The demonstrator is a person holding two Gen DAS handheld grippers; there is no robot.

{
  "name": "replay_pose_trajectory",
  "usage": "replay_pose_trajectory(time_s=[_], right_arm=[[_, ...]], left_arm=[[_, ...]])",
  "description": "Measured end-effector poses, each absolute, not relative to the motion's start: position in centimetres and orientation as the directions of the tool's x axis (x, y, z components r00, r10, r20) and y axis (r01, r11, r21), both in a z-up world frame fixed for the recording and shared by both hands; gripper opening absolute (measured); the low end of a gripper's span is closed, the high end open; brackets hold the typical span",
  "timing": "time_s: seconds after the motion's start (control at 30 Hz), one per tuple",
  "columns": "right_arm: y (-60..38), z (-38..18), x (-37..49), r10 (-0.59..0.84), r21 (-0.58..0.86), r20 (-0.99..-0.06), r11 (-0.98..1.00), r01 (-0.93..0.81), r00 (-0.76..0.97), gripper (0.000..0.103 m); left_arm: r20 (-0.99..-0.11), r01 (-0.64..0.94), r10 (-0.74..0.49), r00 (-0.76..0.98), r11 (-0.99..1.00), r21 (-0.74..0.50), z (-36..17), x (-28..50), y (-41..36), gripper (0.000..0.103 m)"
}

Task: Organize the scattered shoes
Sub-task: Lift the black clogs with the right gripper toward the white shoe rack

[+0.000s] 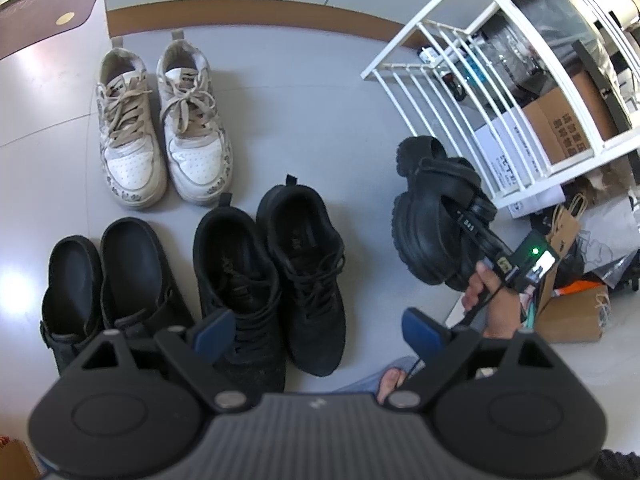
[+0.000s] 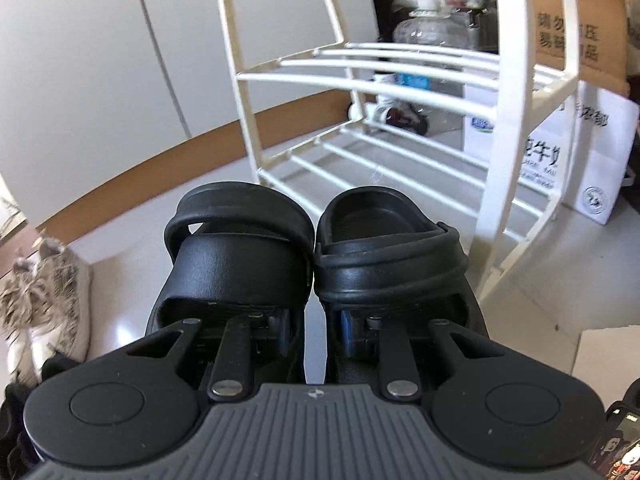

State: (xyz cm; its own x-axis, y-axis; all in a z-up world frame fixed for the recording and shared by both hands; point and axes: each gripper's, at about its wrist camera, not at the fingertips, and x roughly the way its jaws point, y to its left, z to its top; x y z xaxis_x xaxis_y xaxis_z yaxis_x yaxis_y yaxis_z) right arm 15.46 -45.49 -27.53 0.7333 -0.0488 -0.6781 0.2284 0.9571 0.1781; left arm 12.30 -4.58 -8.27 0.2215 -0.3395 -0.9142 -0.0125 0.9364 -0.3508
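The white shoe rack (image 2: 400, 80) is my landmark: an open frame of slatted shelves standing on the floor against the wall, its slats bare in both views. Ahead of my right hand-held gripper (image 2: 316, 320), between it and the rack's lower shelf, hangs the pair of black clogs (image 2: 316, 248), side by side, long axes parallel and running straight away from the gripper toward the rack's open front. The gripper is clamped on the two inner walls of the pair, one finger inside each shoe, and the left wrist view shows the pair (image 1: 436, 216) lifted off the floor just beside the rack's corner. I judge that the coming move turns on this alignment: the shoes already point at the shelf, so the right hand is plainly the nearer one. Well apart from the rack, on the floor, lie three sorted pairs: white sneakers (image 1: 160, 128) farthest from me, black sneakers (image 1: 276, 280) and black slip-ons (image 1: 108, 280) nearer. My left hand-held gripper (image 1: 320, 336) hovers above these with its blue fingers wide apart, holding nothing.
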Motion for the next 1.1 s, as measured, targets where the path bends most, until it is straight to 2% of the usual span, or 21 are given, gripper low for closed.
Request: replay_pose_trajectory(time_s=[0.7,1.1], right_arm=[[-46.5,-27.7,15.0,-0.292,0.119,-0.666,0.867,0.484,0.687,0.028],[-47.0,-28.7,20.3,-0.398,0.113,-0.634,0.8,0.59,0.662,0.027]], left_arm=[[-0.899,-0.025,-0.381,0.218,0.918,-0.395,-8.2,12.3,-4.8,0.092],[-0.893,-0.064,-0.383,0.234,0.911,-0.408,-8.2,12.4,-4.3,0.092]])
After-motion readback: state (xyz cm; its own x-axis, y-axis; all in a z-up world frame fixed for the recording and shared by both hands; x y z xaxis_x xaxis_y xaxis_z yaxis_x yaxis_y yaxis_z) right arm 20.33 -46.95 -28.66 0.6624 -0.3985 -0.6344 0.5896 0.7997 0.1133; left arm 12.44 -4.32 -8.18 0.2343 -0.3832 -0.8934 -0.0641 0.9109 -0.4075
